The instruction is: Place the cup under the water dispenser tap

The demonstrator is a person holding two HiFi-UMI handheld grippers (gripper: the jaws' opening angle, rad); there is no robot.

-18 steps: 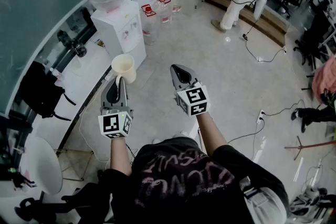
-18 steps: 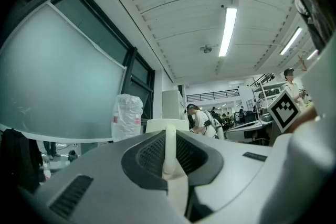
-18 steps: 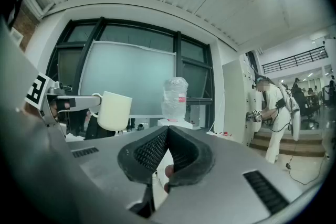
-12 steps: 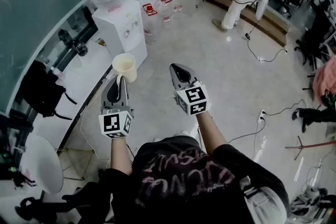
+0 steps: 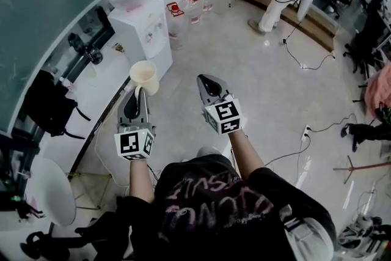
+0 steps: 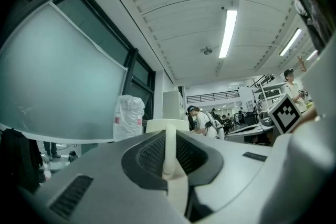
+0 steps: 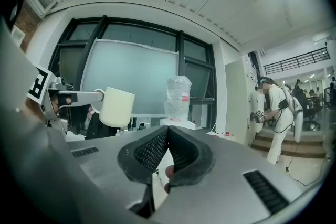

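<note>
Up in the air, well short of the white boxy water dispenser (image 5: 142, 32), carry the cream round cup (image 5: 144, 77) level, handle pinched in the jaws of the left gripper (image 5: 135, 95). Jaws of the right gripper (image 5: 205, 82) closed, empty. Step closer; slide under tap slowly.

Open floor (image 5: 208, 55) lies between you and the water dispenser (image 5: 142, 33). Bottles (image 5: 183, 10) crowd its right side, and a ledge (image 5: 98, 85) flanks your left.

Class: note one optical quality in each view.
Head view: sharp, evenly lit, the window wall bowed by the wide lens. Left gripper view: the ceiling lamp glares, corners black. Right gripper view: the window frame curves, the cup is crisp.
</note>
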